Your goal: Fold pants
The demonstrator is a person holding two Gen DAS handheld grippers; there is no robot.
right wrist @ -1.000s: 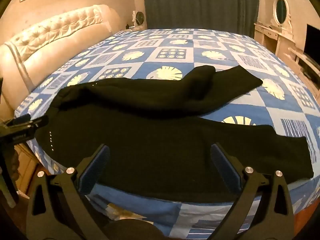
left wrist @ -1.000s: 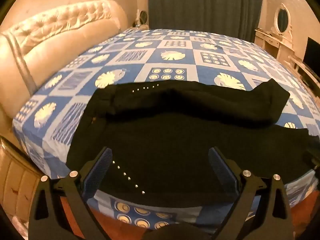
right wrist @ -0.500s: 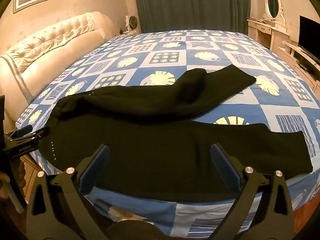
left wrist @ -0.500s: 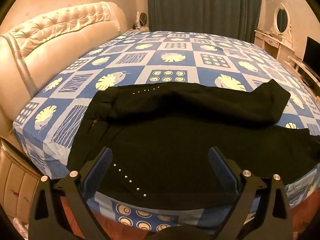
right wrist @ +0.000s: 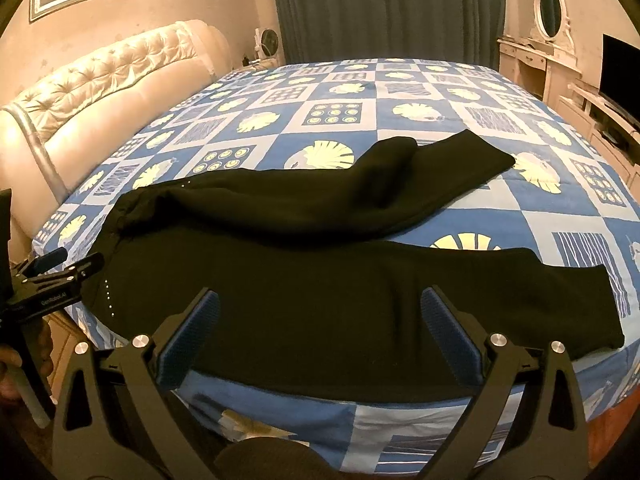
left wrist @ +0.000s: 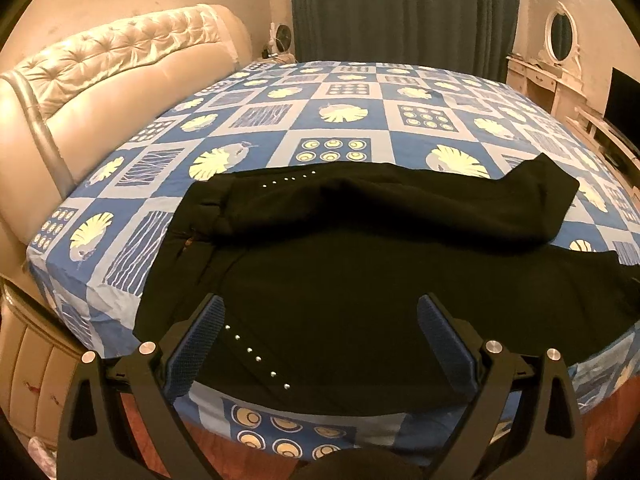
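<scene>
Black pants (right wrist: 320, 304) lengthwise across, waistband left.

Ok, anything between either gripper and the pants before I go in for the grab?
Nothing visible. The black pants lie spread on the bed right ahead of the left gripper and the right gripper. Both have jaws open and empty, with only bare cloth in front.

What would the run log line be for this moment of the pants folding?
step: pre-grasp | pants: spread on bed, legs apart, unfolded | left gripper: open, empty, near waist end | right gripper: open, empty, over near leg
</scene>
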